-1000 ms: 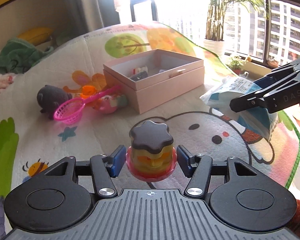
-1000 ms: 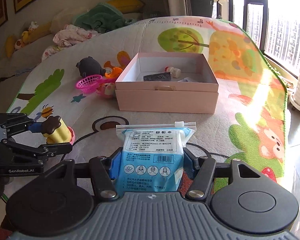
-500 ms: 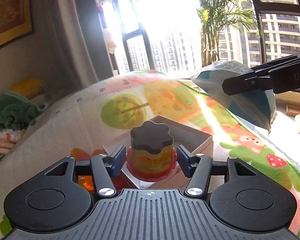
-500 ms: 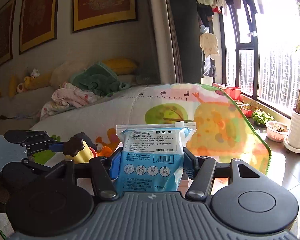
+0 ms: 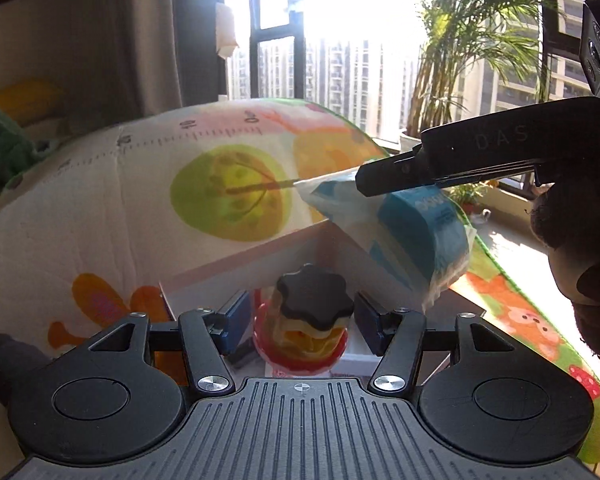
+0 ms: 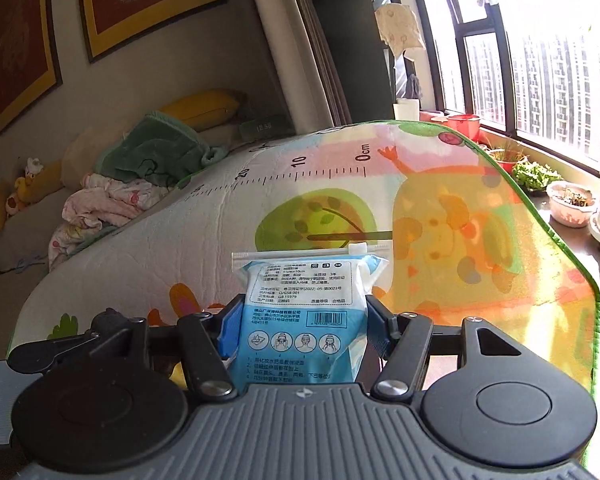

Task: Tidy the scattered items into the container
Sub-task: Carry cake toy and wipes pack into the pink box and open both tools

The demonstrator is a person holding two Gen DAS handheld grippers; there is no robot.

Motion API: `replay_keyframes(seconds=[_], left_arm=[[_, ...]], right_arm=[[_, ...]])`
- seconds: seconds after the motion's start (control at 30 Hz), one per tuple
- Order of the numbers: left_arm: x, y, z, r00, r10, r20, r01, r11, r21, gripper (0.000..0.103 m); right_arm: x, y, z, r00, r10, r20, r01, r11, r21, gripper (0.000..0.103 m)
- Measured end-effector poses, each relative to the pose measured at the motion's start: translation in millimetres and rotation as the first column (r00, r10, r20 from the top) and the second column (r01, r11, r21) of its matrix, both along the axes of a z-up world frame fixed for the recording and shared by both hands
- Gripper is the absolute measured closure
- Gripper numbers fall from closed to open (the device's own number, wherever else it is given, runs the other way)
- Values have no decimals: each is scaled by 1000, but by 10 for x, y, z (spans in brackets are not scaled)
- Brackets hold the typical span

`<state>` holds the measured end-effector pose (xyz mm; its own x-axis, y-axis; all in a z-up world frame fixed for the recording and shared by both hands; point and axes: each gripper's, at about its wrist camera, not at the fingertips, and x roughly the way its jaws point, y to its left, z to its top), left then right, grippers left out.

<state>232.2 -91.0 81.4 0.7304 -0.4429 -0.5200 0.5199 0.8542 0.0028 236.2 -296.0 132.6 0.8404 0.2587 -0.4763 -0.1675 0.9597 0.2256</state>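
My left gripper (image 5: 302, 322) hangs over the open pink box (image 5: 236, 264). Its jaws are opening. Between the blue pads sits a yellow and red toy with a dark flower-shaped cap (image 5: 310, 312), tilted and sagging, with a thin gap at the pads. My right gripper (image 6: 303, 328) carries a blue and white pack (image 6: 304, 312) between its pads. Those jaws are opening too, but the pack still sits where it was. In the left wrist view the pack (image 5: 404, 232) hangs above the box's right side, under a finger (image 5: 440, 164) of the right gripper.
The colourful play mat (image 6: 440, 240) lies under the box. A dark plush toy (image 5: 4, 360) sits on it at the lower left. Green and pink bedding (image 6: 140, 176) is piled at the mat's far left. Potted plants (image 6: 572, 204) line the window sill. A dark-gloved hand (image 5: 580, 264) holds the right gripper.
Both grippers rose and travelled from the near mat to above the pink box. The toy has sunk and tilted between the left pads. The pack keeps its place in the right gripper.
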Motion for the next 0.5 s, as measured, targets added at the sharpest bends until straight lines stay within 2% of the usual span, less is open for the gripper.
replay_keyframes(seconds=[0.03, 0.2, 0.37, 0.5], left_arm=[[-1, 21, -37, 1000, -10, -10, 10, 1000, -1, 25], [-188, 251, -101, 1000, -7, 1, 7, 1000, 1, 11], [-466, 657, -169, 994, 103, -29, -102, 995, 14, 6], [-709, 1076, -282, 972, 228, -60, -227, 974, 23, 2]], right_arm=[[44, 18, -51, 1000, -7, -3, 7, 1000, -5, 30], [75, 67, -130, 1000, -19, 5, 19, 999, -35, 28], [19, 132, -53, 1000, -28, 9, 29, 998, -49, 28], [-89, 363, 15, 1000, 11, 14, -10, 996, -85, 28]])
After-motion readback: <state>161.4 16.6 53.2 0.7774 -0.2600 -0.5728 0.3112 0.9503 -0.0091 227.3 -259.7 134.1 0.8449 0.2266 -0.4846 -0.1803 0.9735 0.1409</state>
